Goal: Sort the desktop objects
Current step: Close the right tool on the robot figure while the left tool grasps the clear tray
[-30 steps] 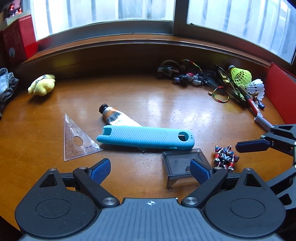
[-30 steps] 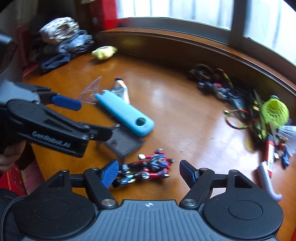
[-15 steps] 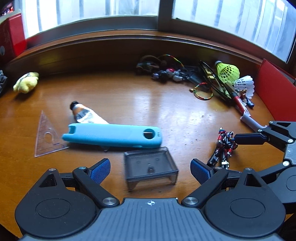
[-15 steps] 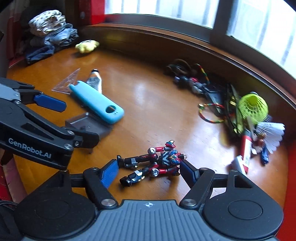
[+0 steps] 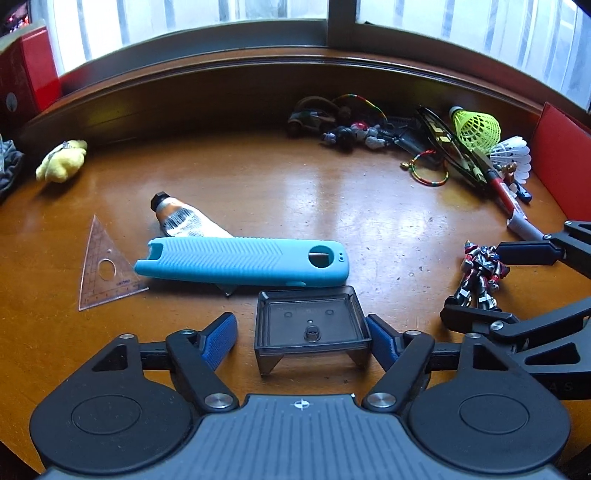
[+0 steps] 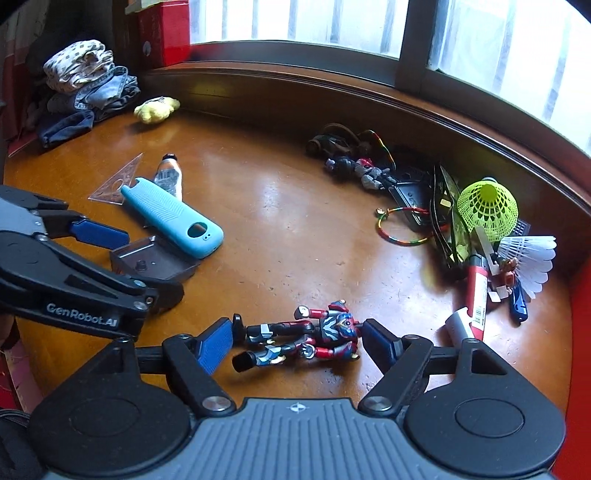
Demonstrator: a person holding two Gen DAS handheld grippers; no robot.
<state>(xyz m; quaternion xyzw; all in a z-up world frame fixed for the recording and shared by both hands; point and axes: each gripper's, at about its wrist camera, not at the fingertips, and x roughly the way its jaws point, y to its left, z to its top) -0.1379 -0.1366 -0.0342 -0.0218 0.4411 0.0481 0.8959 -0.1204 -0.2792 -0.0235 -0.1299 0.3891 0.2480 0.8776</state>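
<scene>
A dark clear plastic tray [image 5: 312, 326] lies on the wooden desk between the open fingers of my left gripper [image 5: 303, 338]; the right finger is next to its edge. It also shows in the right wrist view [image 6: 155, 258]. A red and blue robot figure [image 6: 306, 338] lies flat between the open fingers of my right gripper [image 6: 297, 345], and shows in the left wrist view [image 5: 478, 275]. A blue silicone case [image 5: 242, 264], a paint tube [image 5: 184, 219] and a clear set square [image 5: 103, 267] lie just beyond the tray.
A pile of toys, a bracelet [image 5: 428, 170], glasses, pens and shuttlecocks [image 5: 474, 127] sits at the back right. A yellow plush [image 5: 61, 160] lies far left. Folded clothes [image 6: 85, 85] and a red box [image 6: 164, 33] stand at the left; a red panel [image 5: 565, 162] at the right.
Both grippers have moved forward: the tray now sits between my left fingers and the robot figure between my right fingers. Both stay open.
</scene>
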